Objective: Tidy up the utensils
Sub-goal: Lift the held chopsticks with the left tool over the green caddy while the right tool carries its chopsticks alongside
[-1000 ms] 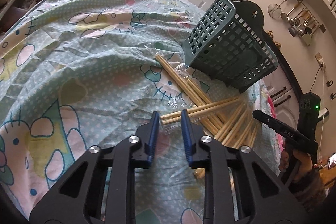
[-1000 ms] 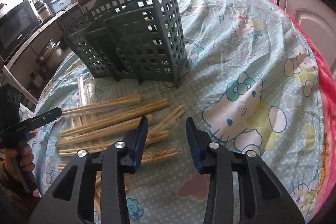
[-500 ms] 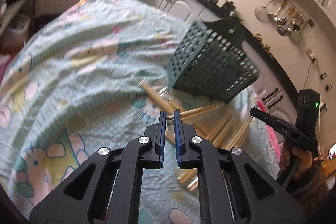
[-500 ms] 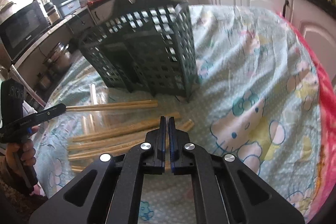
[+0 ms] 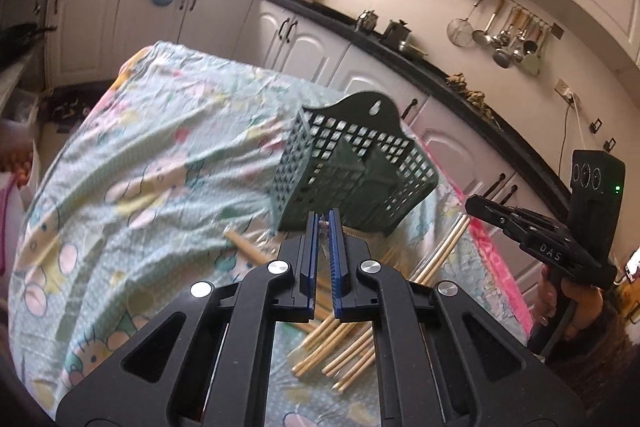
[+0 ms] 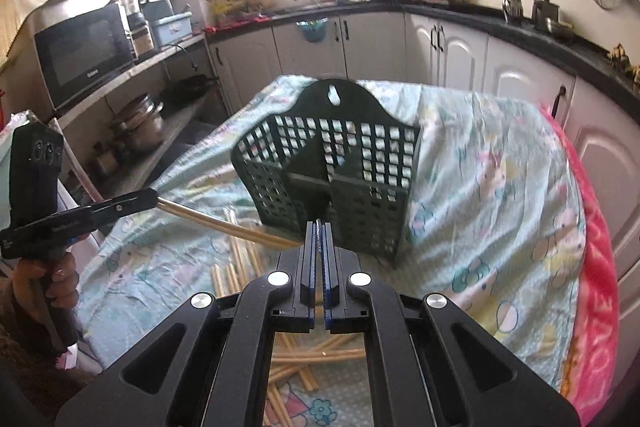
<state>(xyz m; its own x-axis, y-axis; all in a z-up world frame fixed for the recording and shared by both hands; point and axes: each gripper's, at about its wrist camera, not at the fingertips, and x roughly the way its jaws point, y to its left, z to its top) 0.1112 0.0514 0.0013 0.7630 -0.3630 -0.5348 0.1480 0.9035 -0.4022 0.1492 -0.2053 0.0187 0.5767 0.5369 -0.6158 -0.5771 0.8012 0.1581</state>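
Note:
A dark green lattice utensil basket stands on the cartoon-print tablecloth. Loose bamboo chopsticks lie in a heap in front of it. One wrapped chopstick pair hangs in the air between my two grippers. My left gripper is shut on one end, with clear film showing between its pads. My right gripper is shut on the other end, just in front of the basket.
A pink blanket edge runs along the table's right side. White cabinets under a black counter surround the table. A microwave and pots sit on shelves to the left. A person's hand grips the left handle.
Both grippers closed from open and rose off the table. A chopstick pair left the heap and now spans between them above the cloth.

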